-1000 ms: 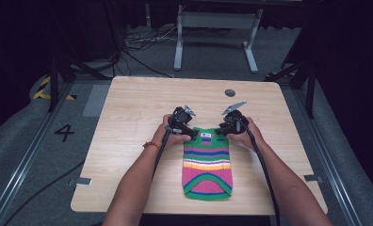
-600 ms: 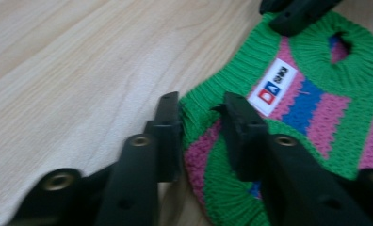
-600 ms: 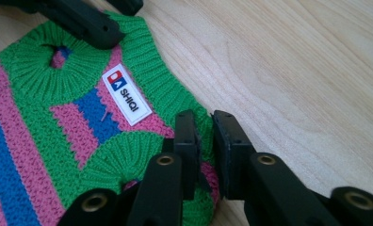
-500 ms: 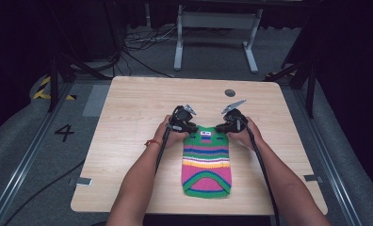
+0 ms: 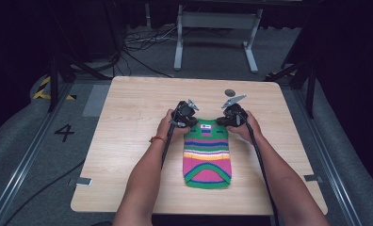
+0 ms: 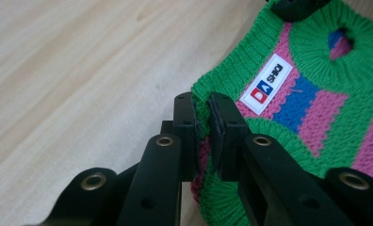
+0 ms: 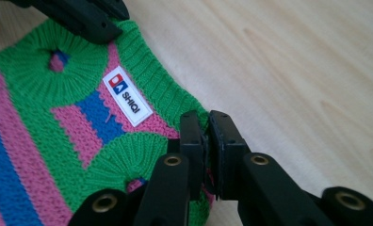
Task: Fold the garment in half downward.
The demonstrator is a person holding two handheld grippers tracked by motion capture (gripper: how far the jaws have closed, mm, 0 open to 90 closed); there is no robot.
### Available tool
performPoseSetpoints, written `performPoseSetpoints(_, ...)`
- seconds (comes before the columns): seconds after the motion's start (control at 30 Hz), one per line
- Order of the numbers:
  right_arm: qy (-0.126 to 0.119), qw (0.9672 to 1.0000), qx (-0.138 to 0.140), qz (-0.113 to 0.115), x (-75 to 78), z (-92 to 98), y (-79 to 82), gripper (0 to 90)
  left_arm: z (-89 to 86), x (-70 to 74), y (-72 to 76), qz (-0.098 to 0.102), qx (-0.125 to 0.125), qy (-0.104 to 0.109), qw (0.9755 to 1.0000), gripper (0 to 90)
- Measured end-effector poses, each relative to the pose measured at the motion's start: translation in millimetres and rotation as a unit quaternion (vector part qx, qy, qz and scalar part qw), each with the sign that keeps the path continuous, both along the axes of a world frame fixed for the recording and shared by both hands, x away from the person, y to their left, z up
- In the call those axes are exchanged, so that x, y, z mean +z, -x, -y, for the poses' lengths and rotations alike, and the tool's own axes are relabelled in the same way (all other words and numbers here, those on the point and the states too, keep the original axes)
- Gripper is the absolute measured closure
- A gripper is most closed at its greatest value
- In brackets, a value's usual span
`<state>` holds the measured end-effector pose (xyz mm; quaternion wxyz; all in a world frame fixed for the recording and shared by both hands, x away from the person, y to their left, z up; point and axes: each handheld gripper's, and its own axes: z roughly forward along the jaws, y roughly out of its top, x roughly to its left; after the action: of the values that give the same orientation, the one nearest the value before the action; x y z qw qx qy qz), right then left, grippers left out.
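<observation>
The person's forearms reach in over the near edge of the wooden table (image 5: 128, 122), and between them lies a small striped knitted sweater (image 5: 207, 155), flat on the surface a little right of the middle. Its rounded green hem points toward the near edge and its collar end, with a white label (image 5: 206, 126), points toward the far edge, so its long axis runs near to far, straight away from the person.

At that far end each hand has a corner. The left gripper (image 5: 188, 123) sits at the sweater's far-left corner, and in the left gripper view its jaws have just been closing and now stand pressed together on the green ribbed edge (image 6: 202, 109), the knit caught between the pads. The right gripper (image 5: 224, 121) mirrors it at the far-right corner; in the right gripper view its jaws have likewise just been closing and now pinch the ribbing (image 7: 201, 115) beside the label.

Both grippers are equally close to the garment, one at each shoulder, with the body of the sweater trailing back toward the person. I judge the coming move turns on that: lifted or drawn from here, the sweater follows lengthwise.

Beyond the grippers, a small dark round mark (image 5: 230, 92) sits near the far edge of the surface.
</observation>
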<state>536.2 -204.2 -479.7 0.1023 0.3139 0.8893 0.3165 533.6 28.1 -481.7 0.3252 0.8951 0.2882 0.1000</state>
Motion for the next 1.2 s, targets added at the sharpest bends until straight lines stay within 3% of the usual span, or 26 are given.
performPoseSetpoints(0.2,-0.021,0.9995,-0.005,0.023,16.3,4.3,-5.0,85.3,-2.4,16.6,-4.0,0.021,0.003,0.016,0.9997,81.8)
performPoseSetpoints(0.3,-0.03,0.9988,-0.003,0.039,25.0,6.0,-4.6,85.4,-2.3,29.3,-4.0,0.034,-0.008,0.002,0.9994,81.8)
performPoseSetpoints(0.37,-0.035,0.9983,0.002,0.046,29.9,6.5,-2.1,85.3,-2.0,37.5,-0.5,0.053,-0.016,-0.005,0.9985,82.0)
performPoseSetpoints(0.5,-0.048,0.9972,0.007,0.058,39.0,7.0,3.8,85.3,-3.8,46.8,6.2,0.062,-0.027,-0.007,0.9977,82.1)
performPoseSetpoints(0.83,-0.073,0.9934,0.037,0.079,55.8,8.0,27.7,85.1,-14.9,51.9,27.9,0.081,-0.024,0.011,0.9963,81.0)
performPoseSetpoints(1.0,-0.079,0.9915,0.062,0.083,56.5,9.4,43.2,85.1,-17.1,51.7,38.1,0.085,-0.033,0.012,0.9958,80.3)
performPoseSetpoints(1.13,-0.08,0.9904,0.075,0.084,55.2,10.3,49.8,85.0,-17.8,51.5,48.4,0.09,-0.053,0.016,0.9944,80.4)
performPoseSetpoints(1.2,-0.083,0.9899,0.082,0.081,53.3,11.1,55.2,85.0,-18.8,51.6,52.8,0.093,-0.059,0.028,0.9935,80.7)
